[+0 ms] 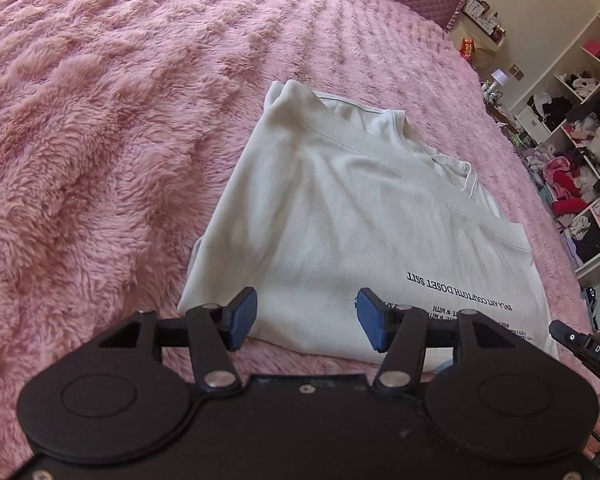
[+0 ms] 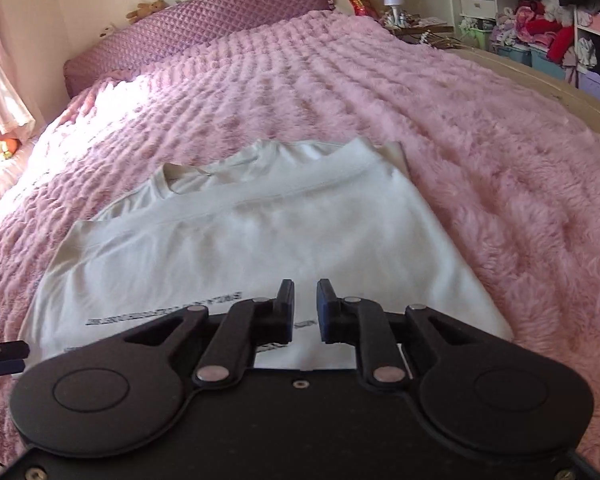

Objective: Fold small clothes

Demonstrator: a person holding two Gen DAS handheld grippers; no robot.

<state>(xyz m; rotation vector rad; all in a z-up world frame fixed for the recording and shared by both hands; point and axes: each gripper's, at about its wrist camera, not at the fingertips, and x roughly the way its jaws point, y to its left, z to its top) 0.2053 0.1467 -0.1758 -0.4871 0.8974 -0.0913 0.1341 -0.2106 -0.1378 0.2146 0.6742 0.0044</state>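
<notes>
1. Only the right view shows the quilted headboard (image 2: 204, 24).
2. Folded white shirt (image 1: 340, 216) lies on the fluffy pink blanket (image 1: 100, 140).
3. Left gripper (image 1: 306, 318) gapes wide, empty; right gripper (image 2: 305, 308) barely parted, empty.

I note the T-shirt (image 1: 340, 208): smooth matt cream cloth, black print. Bed blanket (image 1: 100, 120): shaggy pink plush. My left tool (image 1: 306, 318): matt black plastic, blue pads (image 1: 244, 316), shiny metal pins.

Two close, downward wrist views sharing the white shirt (image 1: 340, 216).
</notes>
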